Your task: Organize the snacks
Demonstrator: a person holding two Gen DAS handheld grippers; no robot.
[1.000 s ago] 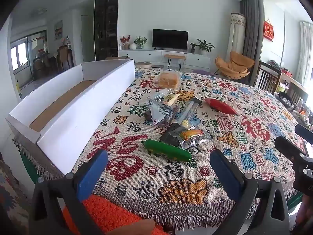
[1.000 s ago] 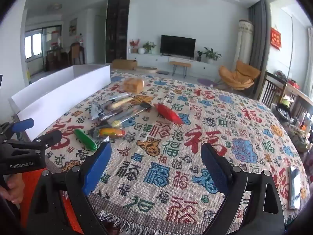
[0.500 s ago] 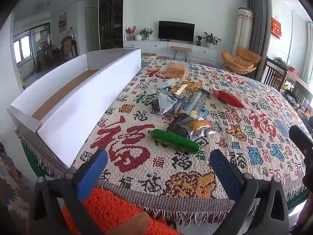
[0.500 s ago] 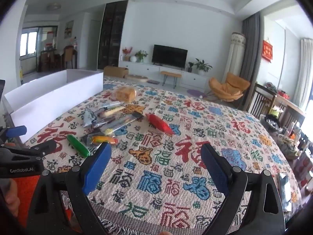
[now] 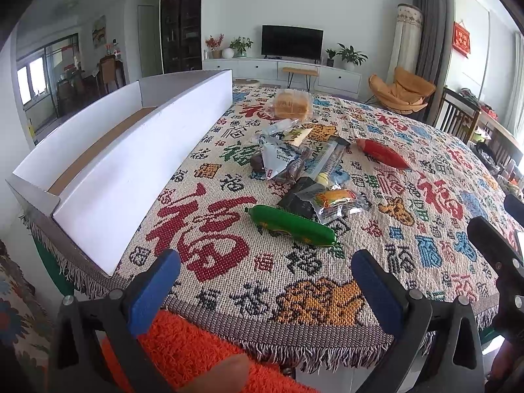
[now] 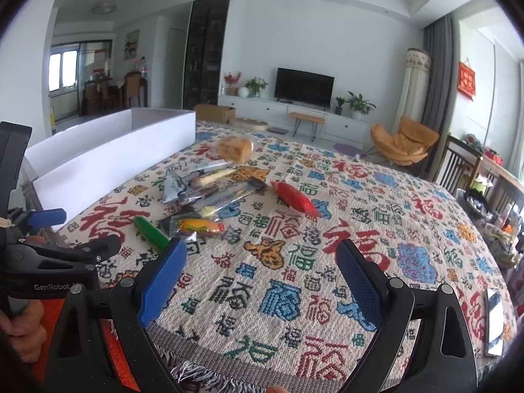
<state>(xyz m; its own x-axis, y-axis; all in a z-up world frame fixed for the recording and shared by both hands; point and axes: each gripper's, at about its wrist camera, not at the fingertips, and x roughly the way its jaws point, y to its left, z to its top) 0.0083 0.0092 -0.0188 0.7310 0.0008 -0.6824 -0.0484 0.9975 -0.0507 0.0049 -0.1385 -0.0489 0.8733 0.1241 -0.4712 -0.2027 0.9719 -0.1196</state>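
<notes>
At the far left of my table stands the long white box (image 5: 131, 150), its inside bare as far as I can see, running from the near edge away toward the room. My left tongs (image 5: 265, 281) hang over the near edge of the patterned cloth (image 5: 327, 294), spread wide and empty. Just beyond them, a little right of their centre, lies the green sausage-shaped packet (image 5: 294, 226) — its long axis runs from far-left to near-right, slanted across the line of my fingers, so I judge the left tongs would need a twist to close across its narrow width. Behind it sits the heap of clear wrappers (image 5: 314, 177), then the bagged bread (image 5: 291, 104) farther off, and the red packet (image 5: 383, 154) to the right. My right tongs (image 6: 262, 275) are likewise parted and hold nothing, over bare cloth, the green packet off to their left — so the left hand is nearer it, and also nearer the box.
</notes>
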